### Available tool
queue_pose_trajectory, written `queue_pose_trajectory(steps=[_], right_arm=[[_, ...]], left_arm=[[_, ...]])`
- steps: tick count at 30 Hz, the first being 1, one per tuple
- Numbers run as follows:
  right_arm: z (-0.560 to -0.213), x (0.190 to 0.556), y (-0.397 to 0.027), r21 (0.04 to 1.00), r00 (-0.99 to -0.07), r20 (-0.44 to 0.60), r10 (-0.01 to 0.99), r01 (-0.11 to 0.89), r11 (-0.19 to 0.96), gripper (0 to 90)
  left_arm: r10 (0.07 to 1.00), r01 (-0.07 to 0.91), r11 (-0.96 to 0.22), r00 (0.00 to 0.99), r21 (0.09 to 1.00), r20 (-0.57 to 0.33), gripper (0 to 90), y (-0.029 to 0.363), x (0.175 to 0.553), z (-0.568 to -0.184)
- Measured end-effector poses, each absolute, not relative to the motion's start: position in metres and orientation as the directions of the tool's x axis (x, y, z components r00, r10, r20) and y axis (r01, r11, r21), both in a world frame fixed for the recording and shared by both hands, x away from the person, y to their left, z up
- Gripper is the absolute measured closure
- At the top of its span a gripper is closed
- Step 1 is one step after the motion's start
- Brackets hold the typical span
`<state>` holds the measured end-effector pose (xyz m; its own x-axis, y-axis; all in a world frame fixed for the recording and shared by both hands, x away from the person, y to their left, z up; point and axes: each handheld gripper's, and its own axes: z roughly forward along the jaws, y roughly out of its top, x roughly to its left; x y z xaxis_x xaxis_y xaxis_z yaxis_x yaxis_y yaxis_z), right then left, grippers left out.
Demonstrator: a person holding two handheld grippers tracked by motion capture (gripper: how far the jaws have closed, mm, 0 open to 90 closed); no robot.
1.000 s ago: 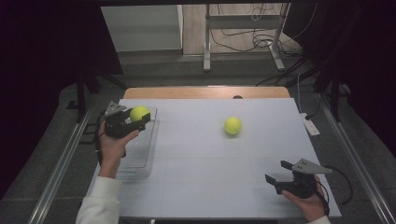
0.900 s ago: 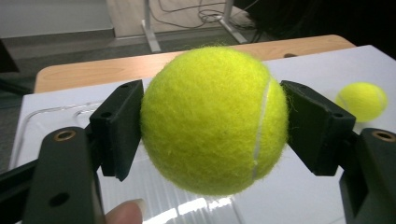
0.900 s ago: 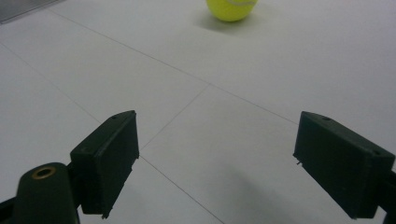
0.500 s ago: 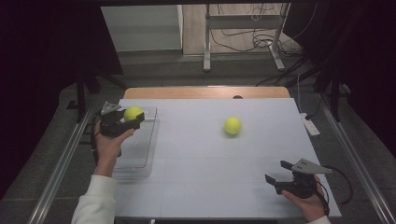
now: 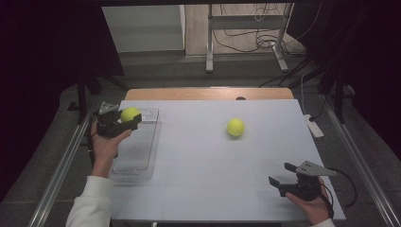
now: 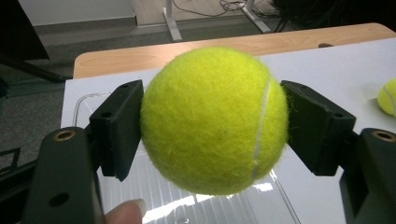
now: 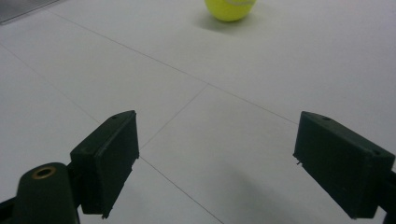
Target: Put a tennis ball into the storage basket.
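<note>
At left of the frame, we held a tennis ball [image 5: 130,114] over the clear tray [image 5: 142,156] — our left gripper [image 5: 124,121] clamped on it. The drop came next, we judged: lower, then release. Lower right, our right gripper [image 5: 282,174] sat wide and empty — a second ball [image 5: 235,127] lay mid-table.

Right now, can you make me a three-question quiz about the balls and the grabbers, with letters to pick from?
1. Where is the held ball?
A. above the clear tray
B. on the floor
C. by the right gripper

2. How many balls are there?
A. one
B. two
C. four

3. What are the right gripper's jaws doing?
A. squeezing a ball
B. gripping the tray
C. standing open

Answers: 1 A, the left gripper holds it over the tray. 2 B, a free ball lies on the table. 3 C, nothing sits between them.
</note>
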<state>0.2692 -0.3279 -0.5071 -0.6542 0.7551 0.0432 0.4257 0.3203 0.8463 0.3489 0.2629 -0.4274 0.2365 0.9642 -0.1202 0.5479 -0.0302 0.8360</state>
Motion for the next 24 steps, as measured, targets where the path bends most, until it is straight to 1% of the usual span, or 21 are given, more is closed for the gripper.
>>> queue_pose_trajectory(steps=[16, 24], right_arm=[[-0.508, 0.27, -0.328, 0.844, -0.655, 0.046, 0.754, 0.429, 0.321, 13.9], [-0.508, 0.27, -0.328, 0.845, -0.655, 0.047, 0.754, 0.428, 0.319, 14.0]], left_arm=[[0.97, 0.585, -0.077, 0.23, 0.807, -0.075, 26.4, 0.264, 0.357, -0.433], [0.974, 0.599, -0.082, 0.217, 0.797, -0.063, 26.4, 0.266, 0.362, -0.436]])
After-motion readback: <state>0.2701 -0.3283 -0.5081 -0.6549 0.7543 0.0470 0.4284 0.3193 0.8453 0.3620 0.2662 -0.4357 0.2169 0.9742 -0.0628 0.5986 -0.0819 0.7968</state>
